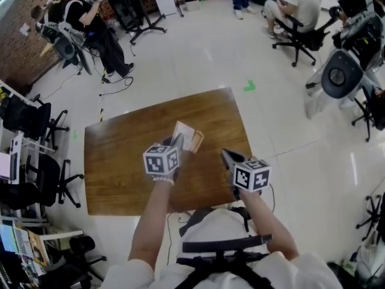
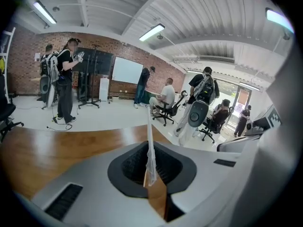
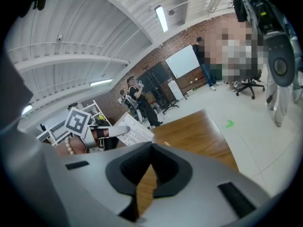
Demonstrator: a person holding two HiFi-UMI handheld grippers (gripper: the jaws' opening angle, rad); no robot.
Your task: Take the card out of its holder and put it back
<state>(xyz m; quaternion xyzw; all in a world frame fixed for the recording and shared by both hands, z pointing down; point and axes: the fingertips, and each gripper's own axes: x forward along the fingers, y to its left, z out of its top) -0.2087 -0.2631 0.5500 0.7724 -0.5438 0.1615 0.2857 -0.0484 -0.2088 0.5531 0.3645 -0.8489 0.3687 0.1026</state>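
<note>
left arm (image 1: 150, 212): bare forearm reaching over table's near edge | left gripper (image 1: 178, 141): tilted down, jaws pinched on holder (image 1: 189, 135) | right gripper (image 1: 225, 155): tilted down, beside left, jaws together, nothing between

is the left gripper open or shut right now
Shut on the card holder: in its own view the left gripper has its jaws pinched on the holder's thin edge.

Table (image 1: 120, 161): card holder (image 1: 182, 132) above its middle, off the surface, between the jaws of the left gripper (image 1: 176, 141). Card (image 1: 196, 140) at the holder's right side, touching it. Right gripper (image 1: 224, 155) further right, towards the near right corner, apart from the holder.
</note>
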